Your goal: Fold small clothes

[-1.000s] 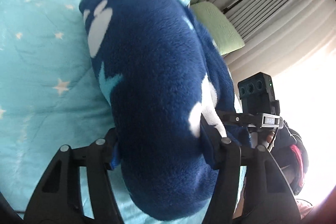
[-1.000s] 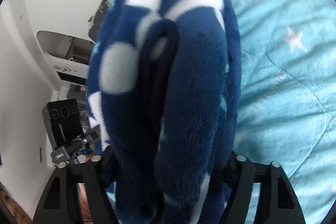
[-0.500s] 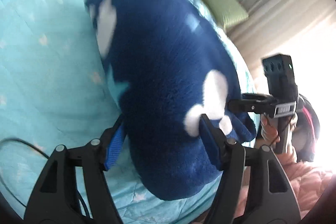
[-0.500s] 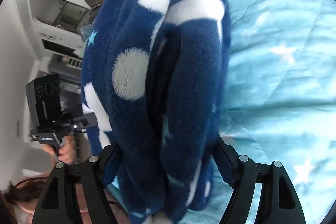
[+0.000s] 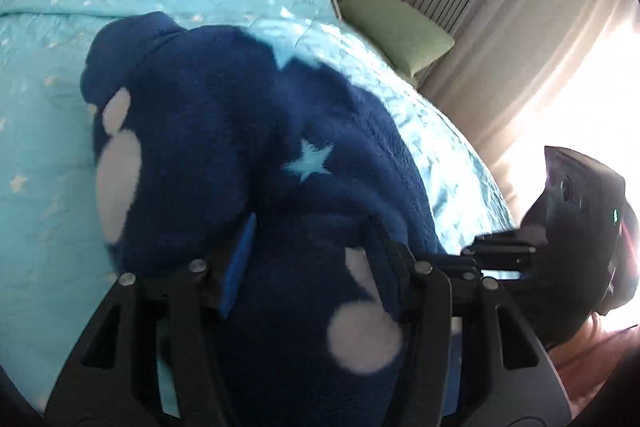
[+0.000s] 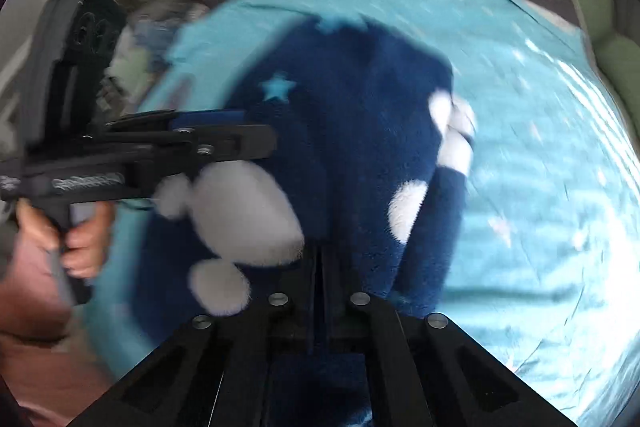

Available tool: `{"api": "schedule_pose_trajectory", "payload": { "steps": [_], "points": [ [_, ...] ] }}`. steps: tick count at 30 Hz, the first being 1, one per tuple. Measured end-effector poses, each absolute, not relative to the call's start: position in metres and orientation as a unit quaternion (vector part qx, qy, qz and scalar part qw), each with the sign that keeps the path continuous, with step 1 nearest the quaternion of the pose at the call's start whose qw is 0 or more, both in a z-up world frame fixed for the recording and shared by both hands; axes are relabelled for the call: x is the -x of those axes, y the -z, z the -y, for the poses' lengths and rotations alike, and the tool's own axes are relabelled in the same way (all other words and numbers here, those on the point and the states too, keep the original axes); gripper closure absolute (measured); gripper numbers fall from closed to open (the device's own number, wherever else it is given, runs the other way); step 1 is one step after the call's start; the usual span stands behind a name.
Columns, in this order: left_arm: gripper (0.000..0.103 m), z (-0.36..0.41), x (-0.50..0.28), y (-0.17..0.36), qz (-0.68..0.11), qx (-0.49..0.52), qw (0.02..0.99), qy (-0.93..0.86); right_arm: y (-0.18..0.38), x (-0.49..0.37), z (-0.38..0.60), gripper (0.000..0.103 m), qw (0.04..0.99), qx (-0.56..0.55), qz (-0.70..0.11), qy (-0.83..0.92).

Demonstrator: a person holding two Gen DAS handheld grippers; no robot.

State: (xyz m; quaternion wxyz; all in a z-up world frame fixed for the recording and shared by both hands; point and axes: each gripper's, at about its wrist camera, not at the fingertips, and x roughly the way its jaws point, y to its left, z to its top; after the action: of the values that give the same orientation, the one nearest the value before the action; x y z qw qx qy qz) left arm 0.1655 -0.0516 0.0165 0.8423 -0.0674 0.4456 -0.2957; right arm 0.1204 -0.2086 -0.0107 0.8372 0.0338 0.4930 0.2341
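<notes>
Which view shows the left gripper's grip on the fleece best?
The left wrist view: the left gripper has its fingers pressed into the navy fleece garment. The right wrist view, blurred, shows that gripper only side-on against the fleece.

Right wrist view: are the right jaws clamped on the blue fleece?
No, the right gripper has its jaws shut together, empty, above the blue fleece.

your bed (image 5: pixel 48 187) wore a turquoise star-print quilt (image 6: pixel 540 187); on it lay the navy fleece garment (image 5: pixel 224 131), bunched, with green pillows (image 5: pixel 400 27) at its far edge.
</notes>
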Motion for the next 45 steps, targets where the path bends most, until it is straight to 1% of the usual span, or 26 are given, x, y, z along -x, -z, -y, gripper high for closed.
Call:
{"api": "schedule_pose_trajectory", "payload": {
  "steps": [3,4,7,10,11,12,16,19,22,23,24,26,29,31,34,37,38,39,41,43,45],
  "points": [
    [0.046,0.056,-0.162,-0.03,-0.448,0.065,0.842,0.292,0.02,-0.114,0.236,0.103,0.821,-0.139,-0.499,-0.239],
    [0.046,0.057,-0.163,-0.032,-0.452,0.063,0.841,0.291,0.017,-0.112,0.236,0.103,0.821,-0.14,-0.498,-0.242],
    [0.046,0.045,-0.161,-0.048,-0.456,0.081,0.839,0.286,-0.004,-0.112,0.233,0.102,0.822,-0.118,-0.491,-0.263],
    [0.046,0.034,-0.164,-0.064,-0.439,0.101,0.846,0.285,-0.04,-0.12,0.225,0.096,0.859,-0.062,-0.439,-0.257],
    [0.046,0.031,-0.164,-0.068,-0.431,0.097,0.853,0.278,-0.05,-0.127,0.219,0.093,0.872,-0.038,-0.421,-0.245],
    [0.046,0.03,-0.167,-0.071,-0.424,0.089,0.862,0.264,-0.052,-0.135,0.215,0.093,0.877,-0.029,-0.416,-0.24],
    [0.046,0.029,-0.199,-0.069,-0.432,0.097,0.865,0.237,-0.04,-0.186,0.2,0.093,0.869,-0.042,-0.432,-0.239],
    [0.046,0.036,-0.232,-0.042,-0.468,0.097,0.851,0.218,-0.025,-0.216,0.198,0.093,0.857,-0.061,-0.464,-0.217],
    [0.043,0.041,-0.245,-0.011,-0.501,0.083,0.837,0.203,0.013,-0.247,0.201,0.092,0.836,-0.044,-0.518,-0.178],
    [0.043,0.041,-0.246,-0.007,-0.5,0.085,0.838,0.204,0.036,-0.254,0.202,0.092,0.824,-0.047,-0.539,-0.171],
    [0.043,0.041,-0.242,-0.007,-0.493,0.081,0.841,0.206,0.046,-0.257,0.207,0.093,0.821,-0.069,-0.539,-0.174],
    [0.043,0.039,-0.237,-0.012,-0.483,0.08,0.845,0.213,0.043,-0.25,0.218,0.093,0.825,-0.085,-0.528,-0.184],
    [0.043,0.038,-0.233,-0.016,-0.481,0.078,0.849,0.204,0.036,-0.239,0.218,0.092,0.832,-0.061,-0.52,-0.185],
    [0.043,0.036,-0.223,-0.027,-0.473,0.08,0.856,0.192,0.028,-0.231,0.215,0.09,0.836,-0.06,-0.514,-0.182],
    [0.042,0.031,-0.205,-0.047,-0.46,0.073,0.864,0.192,-0.003,-0.207,0.22,0.088,0.85,-0.07,-0.485,-0.191],
    [0.042,0.028,-0.179,-0.066,-0.45,0.085,0.859,0.228,-0.028,-0.18,0.22,0.082,0.854,-0.067,-0.466,-0.222],
    [0.042,0.028,-0.172,-0.071,-0.445,0.084,0.86,0.236,-0.034,-0.163,0.22,0.078,0.853,-0.062,-0.462,-0.235],
    [0.042,0.03,-0.161,-0.075,-0.44,0.079,0.86,0.245,-0.036,-0.152,0.22,0.075,0.851,-0.057,-0.46,-0.245],
    [0.04,0.035,-0.146,-0.078,-0.442,0.065,0.856,0.261,-0.035,-0.131,0.216,0.071,0.847,-0.038,-0.463,-0.257],
    [0.039,0.043,-0.139,-0.065,-0.469,0.054,0.837,0.277,-0.027,-0.116,0.212,0.066,0.847,-0.01,-0.472,-0.244],
    [0.039,0.05,-0.139,-0.046,-0.482,0.039,0.833,0.268,-0.007,-0.117,0.21,0.056,0.849,0.009,-0.483,-0.213]
  ]
}}
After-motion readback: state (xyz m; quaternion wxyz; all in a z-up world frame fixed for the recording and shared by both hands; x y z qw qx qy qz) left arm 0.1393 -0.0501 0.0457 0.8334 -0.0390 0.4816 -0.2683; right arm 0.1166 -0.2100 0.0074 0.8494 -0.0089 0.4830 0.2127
